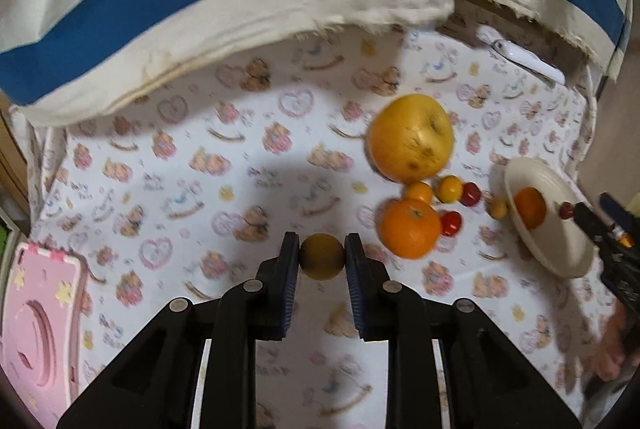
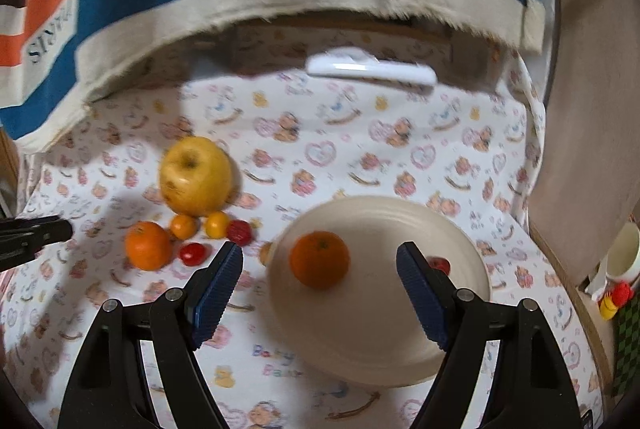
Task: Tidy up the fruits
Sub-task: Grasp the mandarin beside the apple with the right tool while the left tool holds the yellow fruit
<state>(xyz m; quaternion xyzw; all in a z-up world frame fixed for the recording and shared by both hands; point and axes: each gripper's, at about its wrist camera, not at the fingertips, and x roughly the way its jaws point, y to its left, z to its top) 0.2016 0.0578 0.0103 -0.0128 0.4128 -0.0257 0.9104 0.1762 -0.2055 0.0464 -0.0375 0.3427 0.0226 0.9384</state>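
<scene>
The left gripper (image 1: 322, 256) clamps a small yellow fruit (image 1: 322, 257) (perhaps a kumquat); the right gripper (image 2: 320, 265) gapes.

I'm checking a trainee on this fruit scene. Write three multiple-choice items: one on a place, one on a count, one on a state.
1. Where is the plate's only large fruit, an orange?
A. On the plate
B. On the cloth beside the apple
C. In the right gripper

2. How many fruits lie on the plate?
A. None
B. One
C. Four

3. What state is the left gripper in?
A. Open and empty
B. Shut on a small yellow-green fruit
C. Shut on the plate's rim

Answers: 1 A, the orange sits inside the rim. 2 B, only that orange lies there. 3 B, both pads press the small fruit.
</scene>
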